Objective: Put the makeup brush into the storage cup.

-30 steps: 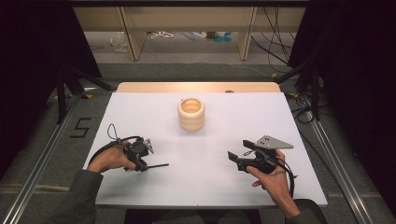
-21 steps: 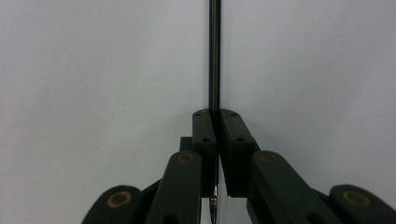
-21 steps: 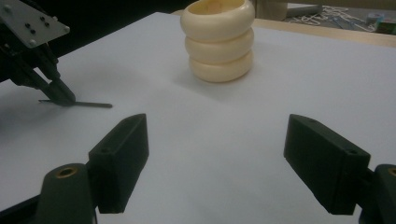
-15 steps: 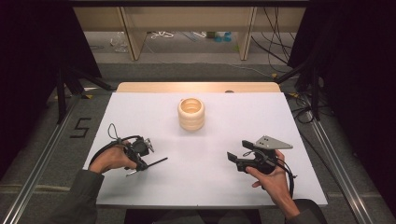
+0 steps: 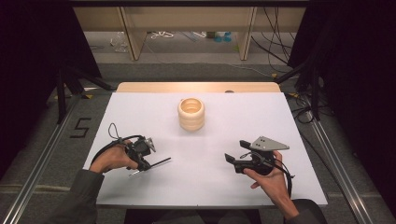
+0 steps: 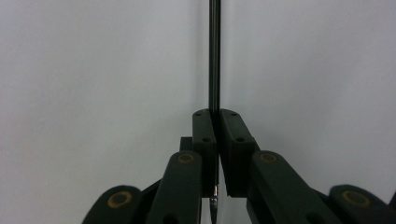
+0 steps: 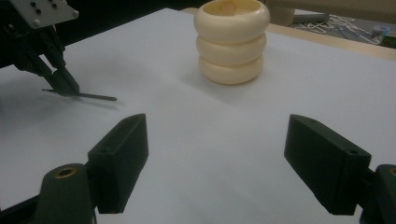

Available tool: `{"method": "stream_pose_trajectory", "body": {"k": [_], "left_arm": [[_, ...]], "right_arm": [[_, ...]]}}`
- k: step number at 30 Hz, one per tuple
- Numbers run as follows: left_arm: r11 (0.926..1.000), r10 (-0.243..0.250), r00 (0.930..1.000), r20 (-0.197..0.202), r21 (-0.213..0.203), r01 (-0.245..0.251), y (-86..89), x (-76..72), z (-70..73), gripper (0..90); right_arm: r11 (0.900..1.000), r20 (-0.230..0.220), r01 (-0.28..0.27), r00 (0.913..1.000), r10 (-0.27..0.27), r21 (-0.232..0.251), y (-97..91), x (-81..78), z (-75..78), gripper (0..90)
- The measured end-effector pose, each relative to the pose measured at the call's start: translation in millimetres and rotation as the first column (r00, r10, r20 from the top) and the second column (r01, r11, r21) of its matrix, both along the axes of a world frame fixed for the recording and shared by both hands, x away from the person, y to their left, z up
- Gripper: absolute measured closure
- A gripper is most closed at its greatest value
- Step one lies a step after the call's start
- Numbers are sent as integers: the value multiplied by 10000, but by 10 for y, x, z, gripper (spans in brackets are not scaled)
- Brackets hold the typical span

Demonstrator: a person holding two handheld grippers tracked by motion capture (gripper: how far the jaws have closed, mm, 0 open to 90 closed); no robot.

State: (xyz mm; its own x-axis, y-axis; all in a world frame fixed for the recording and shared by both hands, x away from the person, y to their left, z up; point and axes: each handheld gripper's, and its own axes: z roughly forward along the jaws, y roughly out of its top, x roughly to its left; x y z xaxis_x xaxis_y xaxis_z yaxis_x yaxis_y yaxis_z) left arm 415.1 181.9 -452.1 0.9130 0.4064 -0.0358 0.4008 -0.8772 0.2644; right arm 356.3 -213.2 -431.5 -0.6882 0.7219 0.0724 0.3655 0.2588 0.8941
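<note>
Black rod (image 6: 214, 56) clamped in left claw (image 6: 217, 116).

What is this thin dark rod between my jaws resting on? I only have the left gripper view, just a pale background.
Observer: From the high view, the rod is clamped in the left gripper low over the white table; I cannot tell if it touches.
Operator: Is anything ahead of it?
Observer: A cream ribbed cup stands upright near the middle of the table, farther back and well apart from the rod.
Operator: And the other hand?
Observer: The right gripper has its jaws wide open with nothing between them, aimed toward the cup.
</note>
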Motion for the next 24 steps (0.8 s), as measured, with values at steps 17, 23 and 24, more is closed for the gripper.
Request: {"method": "stream_pose_trajectory", "body": {"k": [17,23,24], "left_arm": [[9935,-1026,9947,-15,-498,1024,-435,-9,212,849],[9883,-1412,9899,138,-560,1417,-619,-14,267,848],[9884,-1381,9903,167,-609,1389,-643,-25,278,849]], "right_arm": [[9925,651,-954,9928,1005,-770,179,-56,40,211],[9790,1232,-1488,9784,1662,-1392,304,-118,63,207],[9763,1322,-1568,9753,1769,-1495,319,-123,65,207]]}}
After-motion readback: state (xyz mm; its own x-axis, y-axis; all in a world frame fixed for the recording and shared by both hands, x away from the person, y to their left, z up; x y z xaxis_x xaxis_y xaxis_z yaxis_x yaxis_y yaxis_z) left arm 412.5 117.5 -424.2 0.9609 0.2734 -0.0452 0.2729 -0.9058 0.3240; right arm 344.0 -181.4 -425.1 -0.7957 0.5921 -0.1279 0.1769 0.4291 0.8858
